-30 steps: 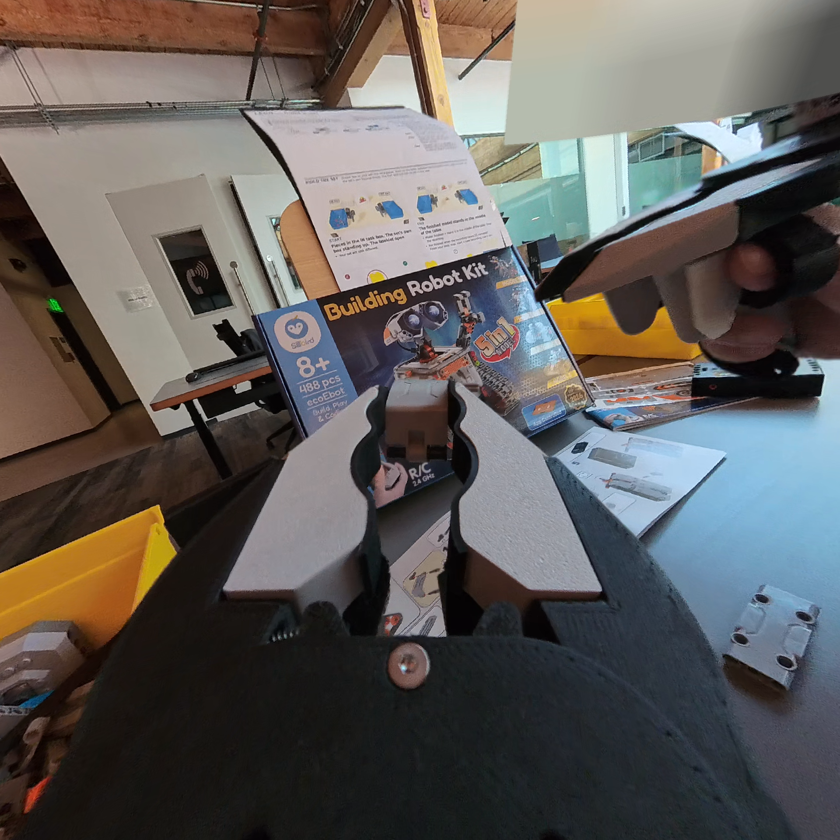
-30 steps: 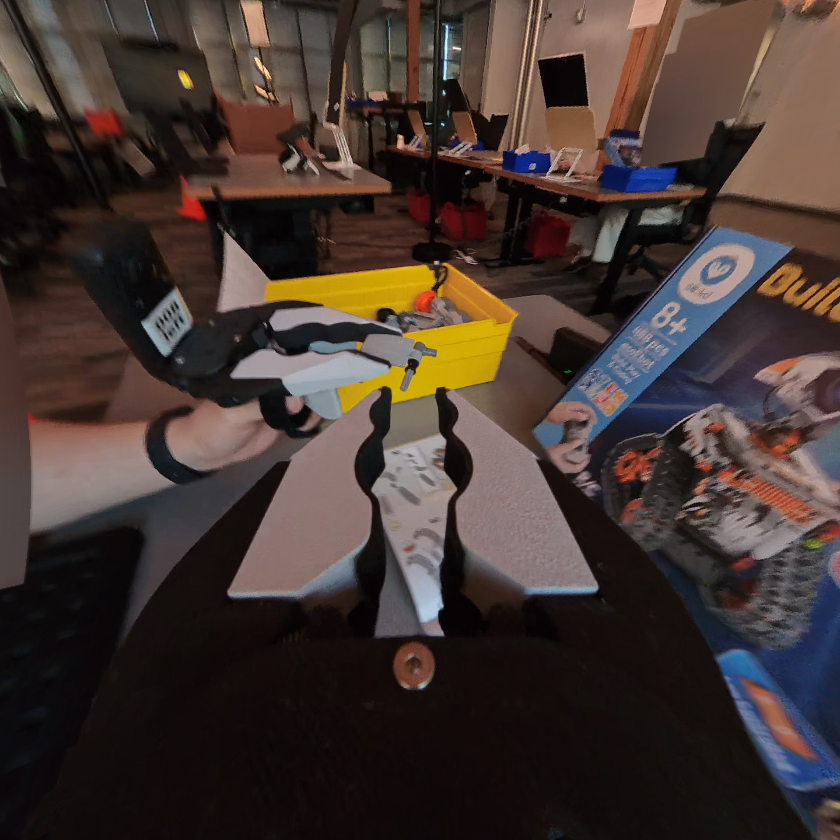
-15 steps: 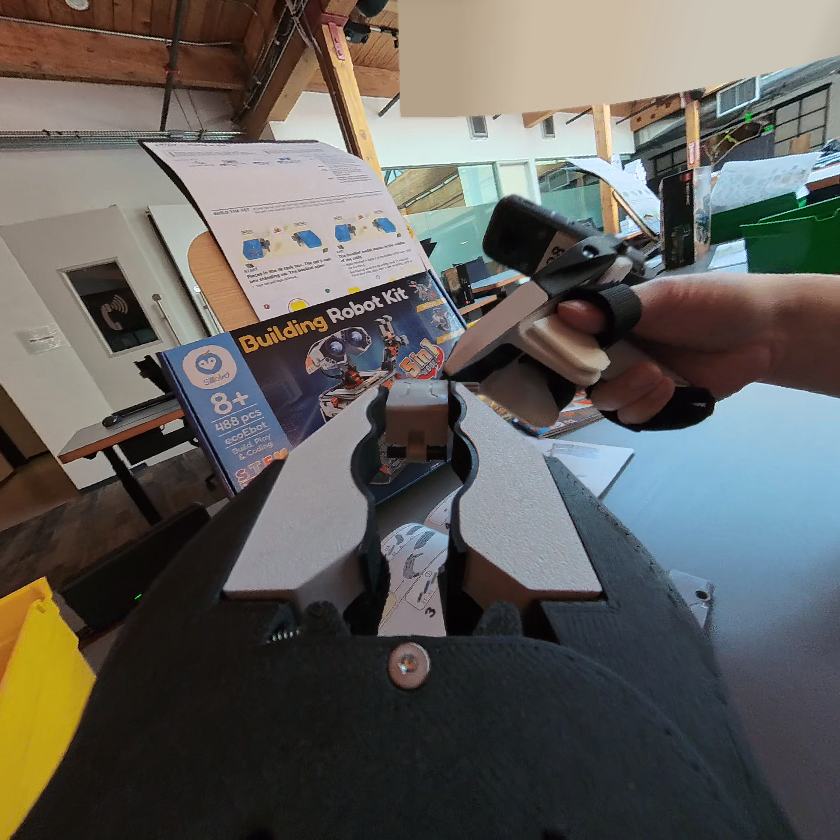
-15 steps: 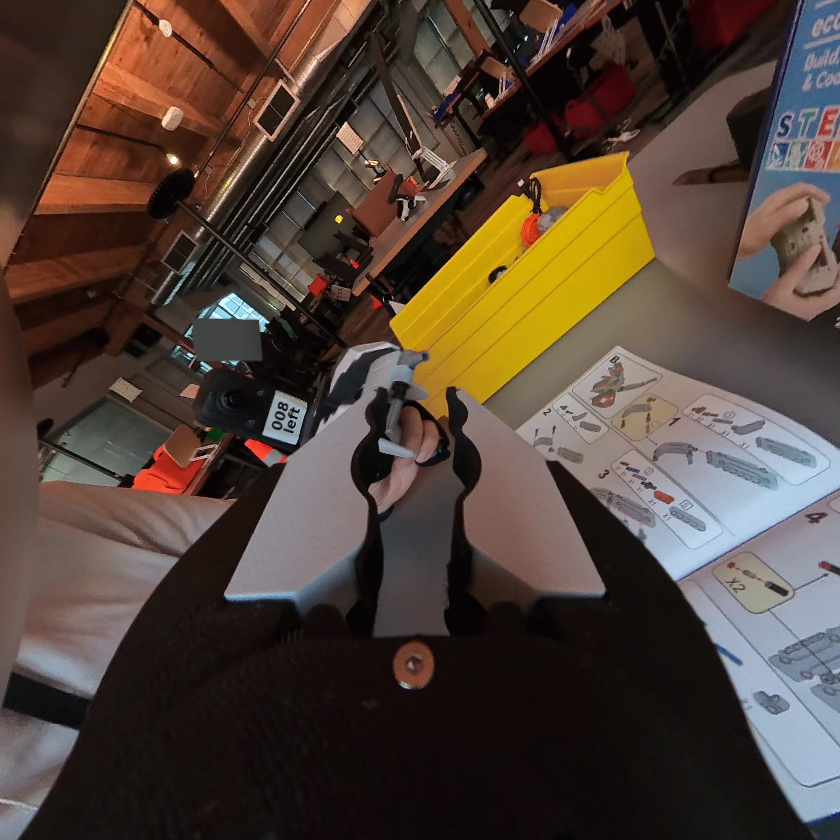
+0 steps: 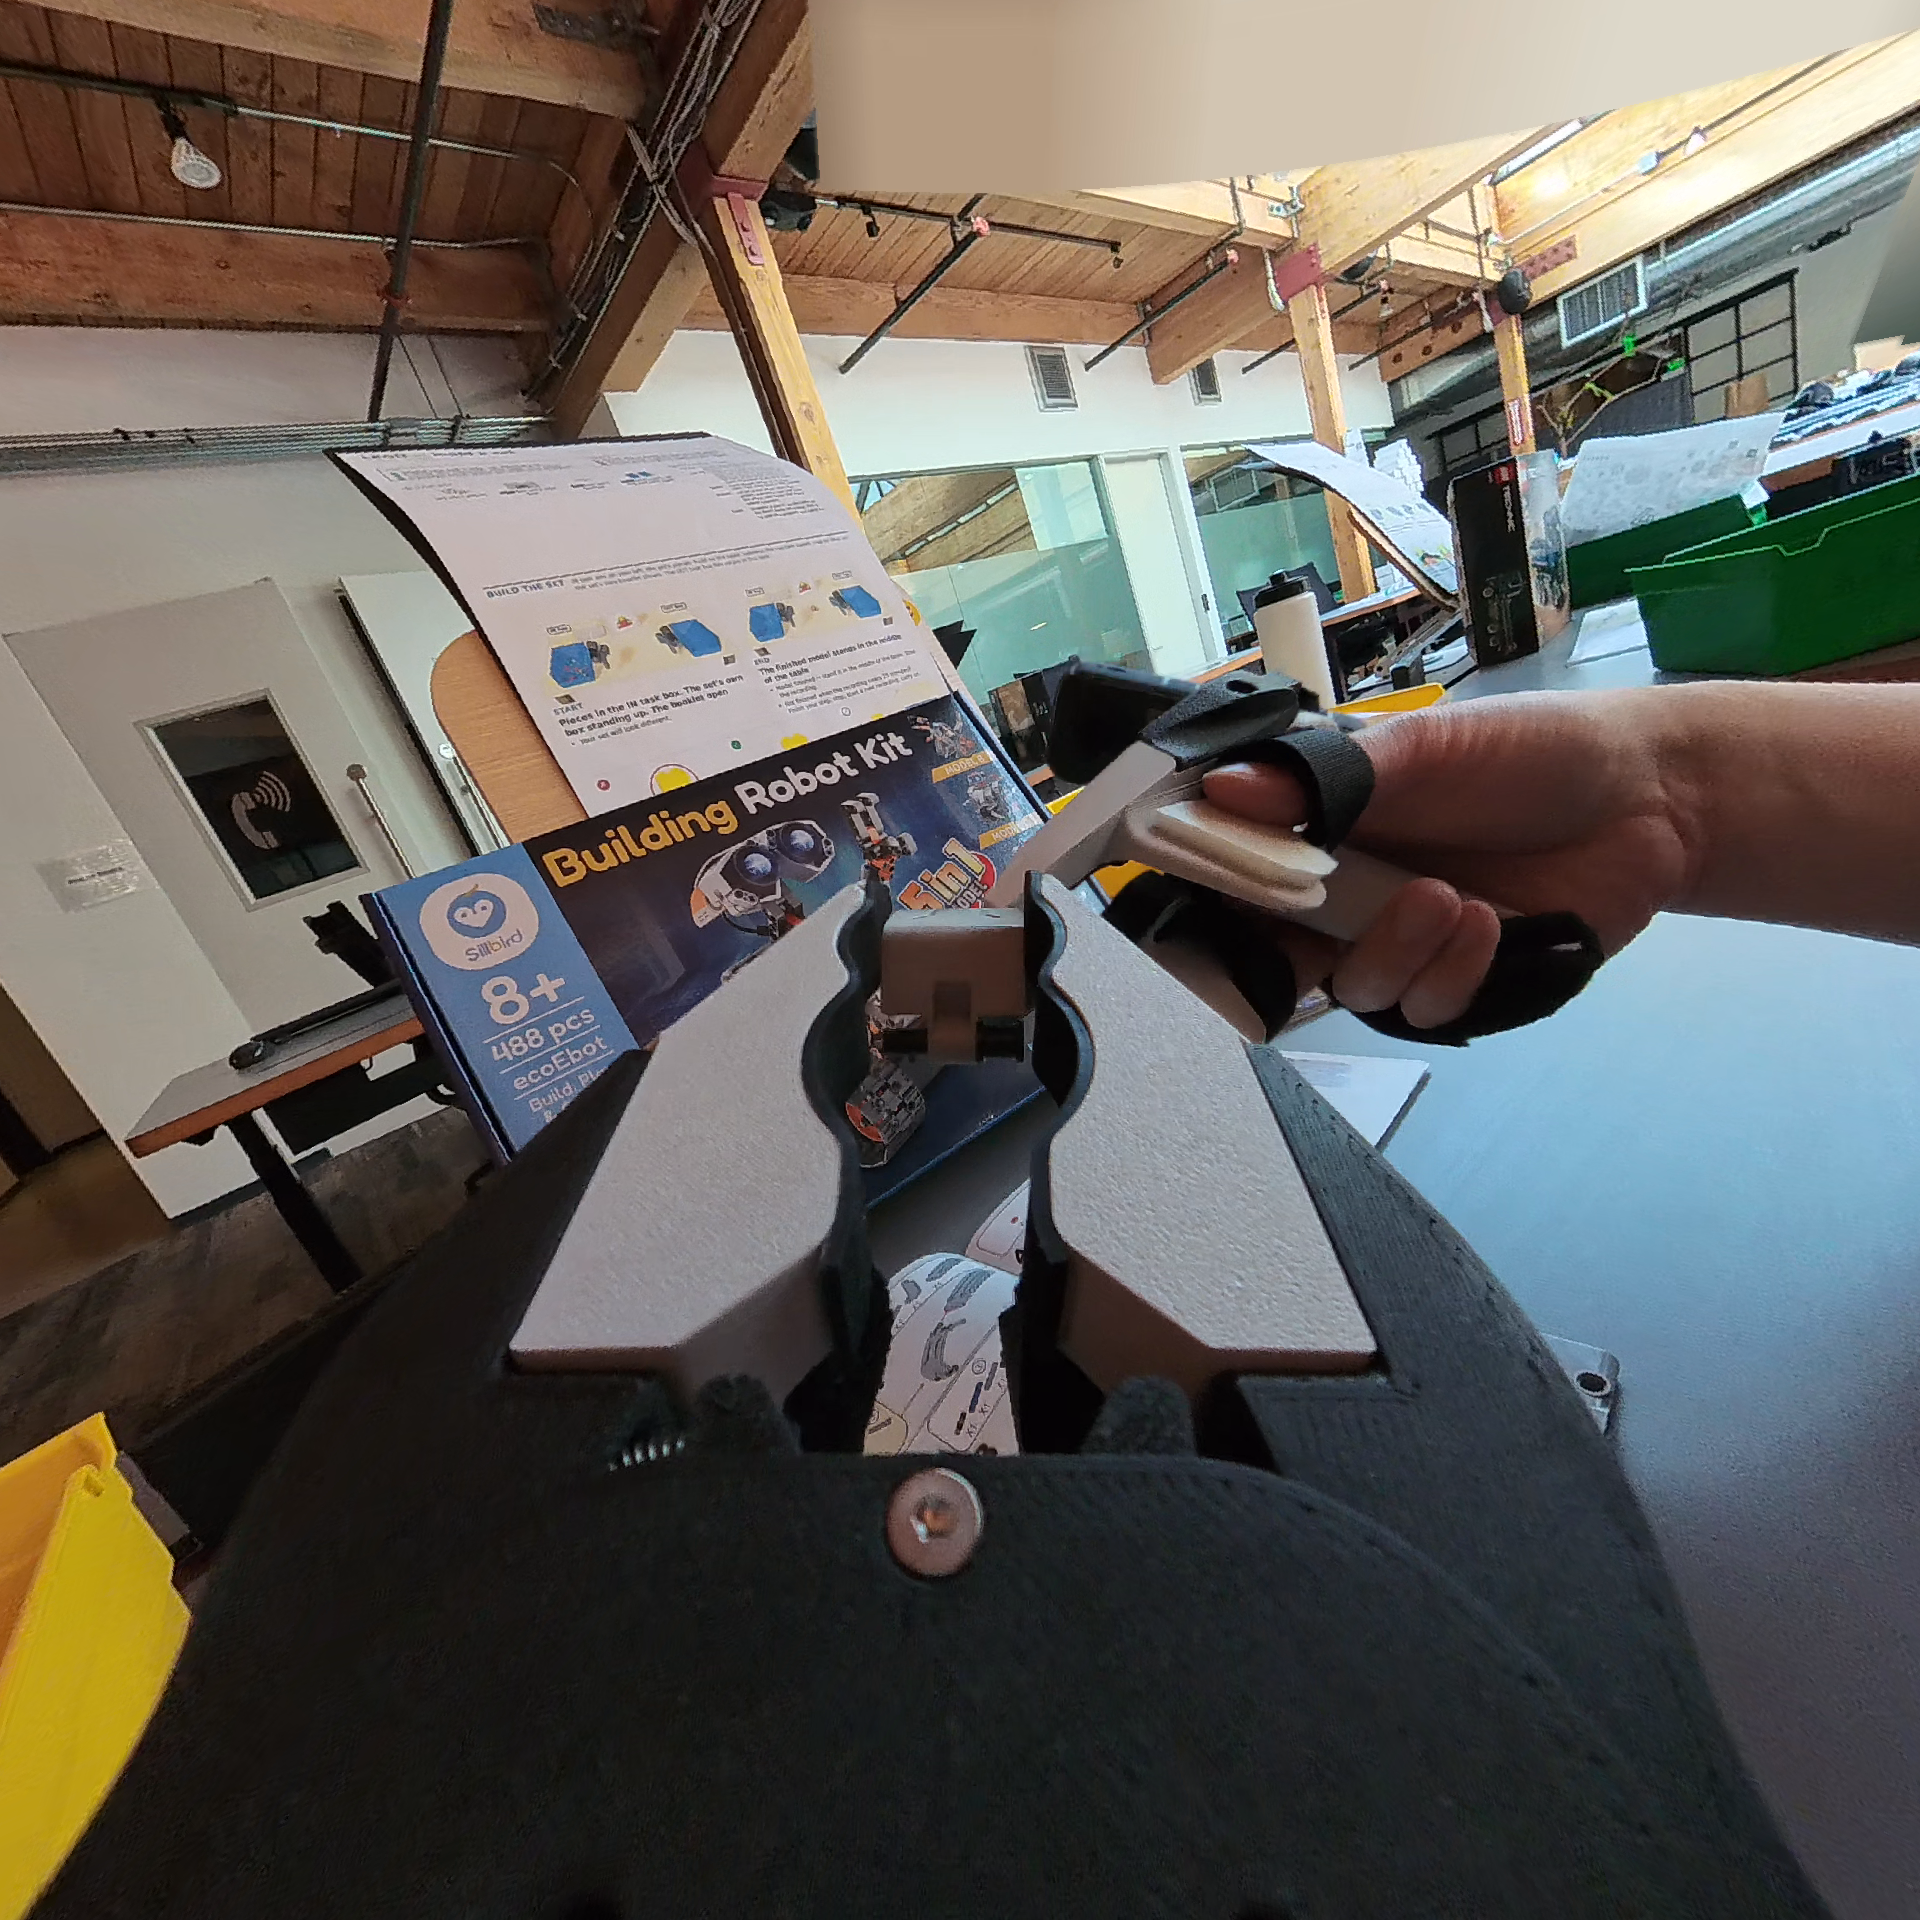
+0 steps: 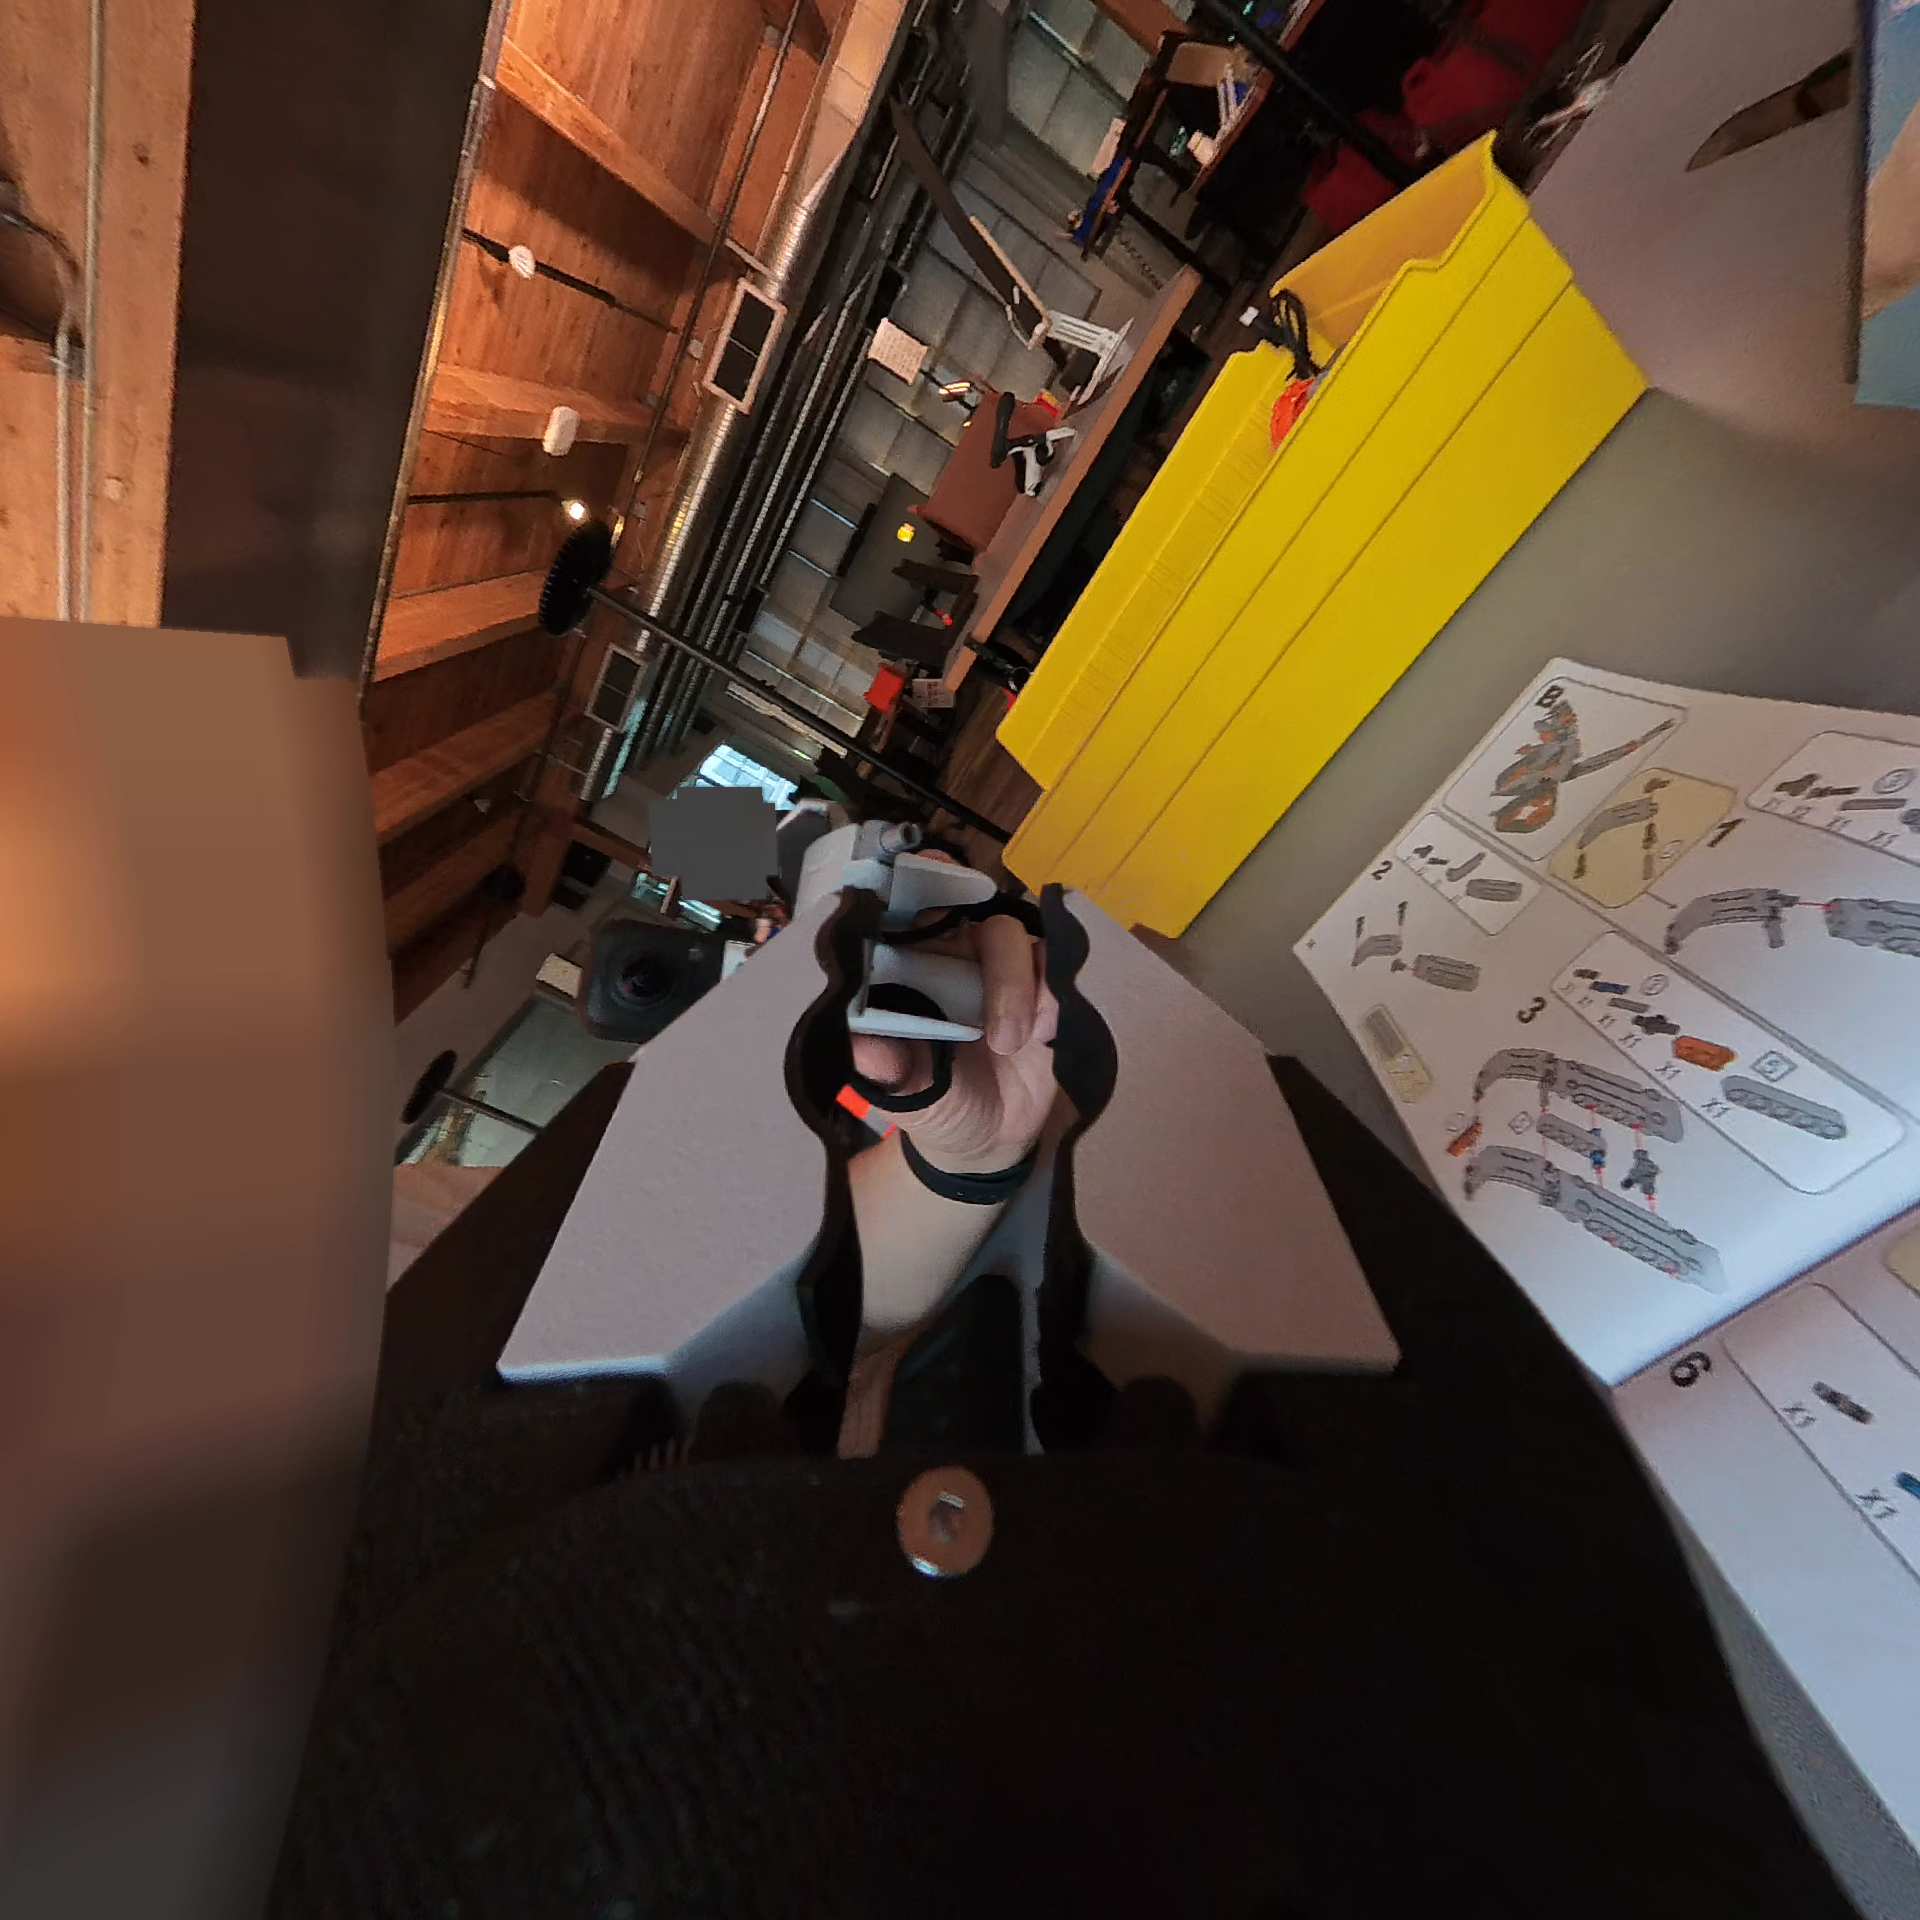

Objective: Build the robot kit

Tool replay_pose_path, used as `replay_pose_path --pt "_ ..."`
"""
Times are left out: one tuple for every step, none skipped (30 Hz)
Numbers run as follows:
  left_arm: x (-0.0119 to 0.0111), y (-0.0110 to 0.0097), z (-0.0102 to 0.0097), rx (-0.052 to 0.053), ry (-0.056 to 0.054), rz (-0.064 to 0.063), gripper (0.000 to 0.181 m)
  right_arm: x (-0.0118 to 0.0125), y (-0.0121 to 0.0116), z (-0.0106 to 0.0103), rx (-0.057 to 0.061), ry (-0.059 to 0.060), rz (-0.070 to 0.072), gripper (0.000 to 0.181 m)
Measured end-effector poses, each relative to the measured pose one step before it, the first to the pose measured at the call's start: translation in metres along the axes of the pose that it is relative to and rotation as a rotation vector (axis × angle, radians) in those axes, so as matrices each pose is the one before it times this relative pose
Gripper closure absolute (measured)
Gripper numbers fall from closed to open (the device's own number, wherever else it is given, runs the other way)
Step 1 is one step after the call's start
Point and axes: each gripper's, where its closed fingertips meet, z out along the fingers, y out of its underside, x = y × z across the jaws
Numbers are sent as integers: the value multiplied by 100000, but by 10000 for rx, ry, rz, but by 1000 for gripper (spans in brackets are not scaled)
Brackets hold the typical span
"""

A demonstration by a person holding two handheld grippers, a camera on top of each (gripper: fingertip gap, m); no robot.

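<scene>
Here left tongs (image 5: 951, 971) grip a grey block (image 5: 954, 979); right tongs (image 6: 951, 914) gape.

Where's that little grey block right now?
In the left wrist view the grey block is clamped between the tips of the left tool, raised in front of the blue kit box, with the right tool close at its upper right.

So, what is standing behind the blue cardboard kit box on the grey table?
Behind the blue cardboard kit box a white printed instruction sheet rises on a tan wooden board. The box covers their lower parts, so what supports them cannot be seen.
</scene>
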Motion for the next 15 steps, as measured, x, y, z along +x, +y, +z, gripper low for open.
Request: replay_pose_path --pt "-35 -55 -39 38 -19 29 156 15 62 48 11 -97 202 149" --pt "-71 -98 -62 43 -38 63 156 121 -6 -18 18 -37 146 148" --pt "-107 -141 -60 73 -53 65 156 -102 -51 -26 35 -169 129 147" --pt "-41 -105 -42 44 -7 34 156 -428 -149 -41 90 -394 325 146" --pt "-46 -74 -48 17 -6 41 156 -522 -249 -85 157 -492 493 146" --pt "-105 -92 -58 39 -36 68 156 -392 -188 -55 128 -402 417 146" --pt "-52 -51 -36 23 1 38 156 -70 56 -3 -19 -169 233 146" --pt "8 11 -13 -2 54 -27 156 136 243 117 -112 0 94 145" --pt "62 -11 7 15 68 -73 156 145 400 230 -186 41 53 142" --pt "168 0 37 33 100 -71 156 -10 485 310 -225 -46 53 139" --pt "263 65 72 -10 133 -33 156 -196 472 322 -210 -164 108 139" --pt "287 180 111 -76 123 15 156 -352 356 269 -154 -280 158 140" --pt "332 265 135 -125 136 53 156 -579 156 126 -62 -415 109 150" --pt "285 288 138 -136 113 78 156 -482 73 -21 -47 -356 77 166" --pt "250 228 112 -99 104 67 156 -200 22 -131 -66 -150 42 176"
